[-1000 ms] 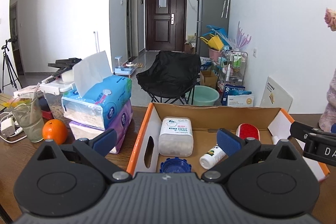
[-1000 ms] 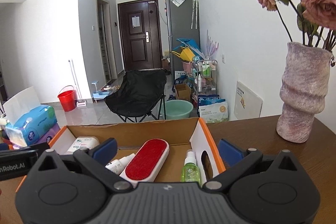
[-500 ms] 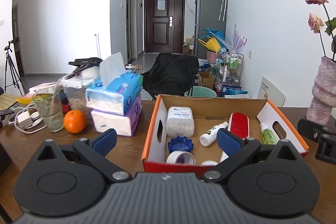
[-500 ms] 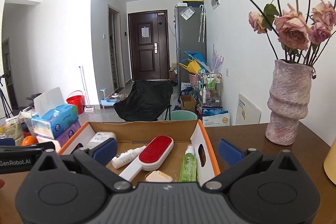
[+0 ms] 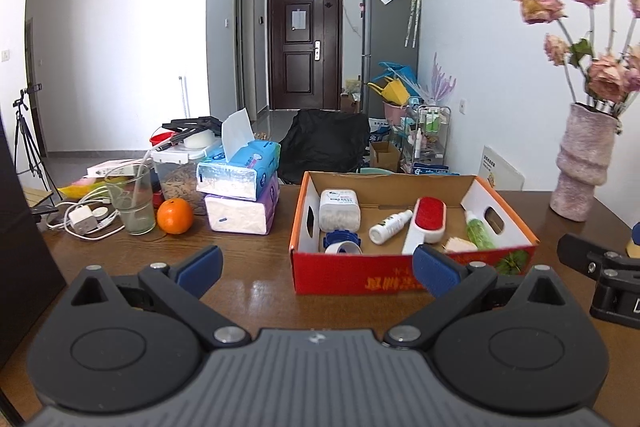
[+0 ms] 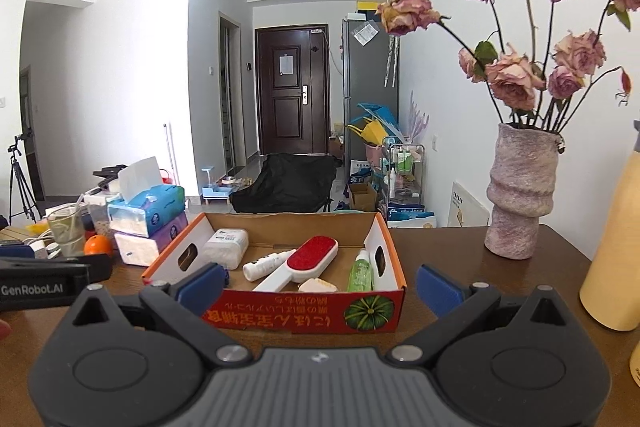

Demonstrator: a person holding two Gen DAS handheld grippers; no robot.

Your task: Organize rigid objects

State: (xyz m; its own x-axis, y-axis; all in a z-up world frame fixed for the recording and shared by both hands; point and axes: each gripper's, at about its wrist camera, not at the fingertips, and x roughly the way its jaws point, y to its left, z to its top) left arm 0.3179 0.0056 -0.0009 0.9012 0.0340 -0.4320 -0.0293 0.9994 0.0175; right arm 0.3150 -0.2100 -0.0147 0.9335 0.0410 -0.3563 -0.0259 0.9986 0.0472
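Both grippers have pulled back from the cardboard box over the last second: it sat right under the fingers then, now its whole red front wall shows in both wrist views, on the wooden table. My read: the box is loaded and the job is near done or between picks. Inside the box, largest first: white jar at back left, red lint brush lying across the middle, green spray bottle along the right wall, small white bottle beside the brush, blue cap at front left. Left gripper is released, empty, box just ahead and slightly right. Right gripper is also spread, empty, box dead ahead.
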